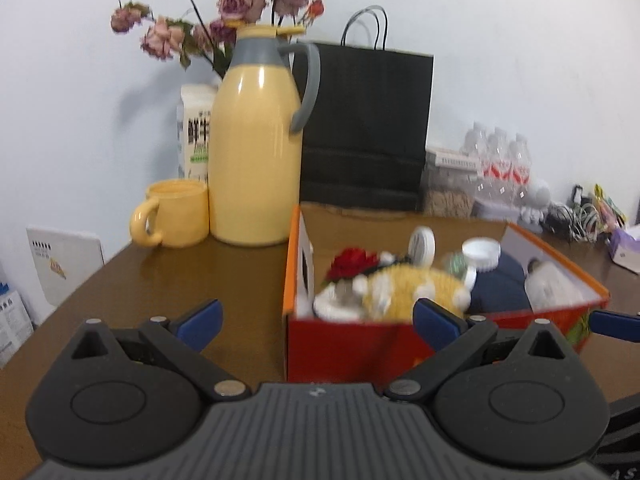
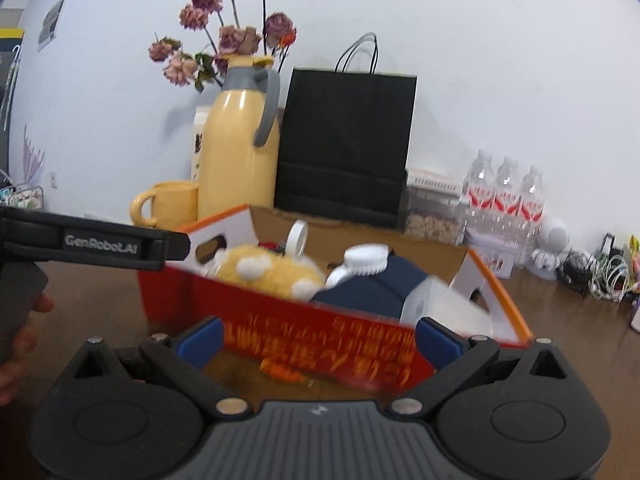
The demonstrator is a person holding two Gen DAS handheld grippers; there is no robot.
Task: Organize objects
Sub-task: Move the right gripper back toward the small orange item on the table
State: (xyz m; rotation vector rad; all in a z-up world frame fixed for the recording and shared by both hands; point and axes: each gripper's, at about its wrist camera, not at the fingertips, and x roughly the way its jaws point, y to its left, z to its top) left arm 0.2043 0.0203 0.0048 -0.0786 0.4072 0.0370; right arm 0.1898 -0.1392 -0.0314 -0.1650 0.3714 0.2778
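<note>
With both the left gripper and right gripper spread wide and empty before the full red cardboard box on the brown table, a careless advance could shove it into the yellow thermos jug.

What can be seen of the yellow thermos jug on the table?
The yellow thermos jug is a tall, glossy vessel, plastic by the look, with a grey collar, a curved grey handle and a yellow lid. It stands upright and closed at the back of the brown table. The yellow mug stands close beside it, a milk carton behind it, and a black paper bag at its handle side.
</note>
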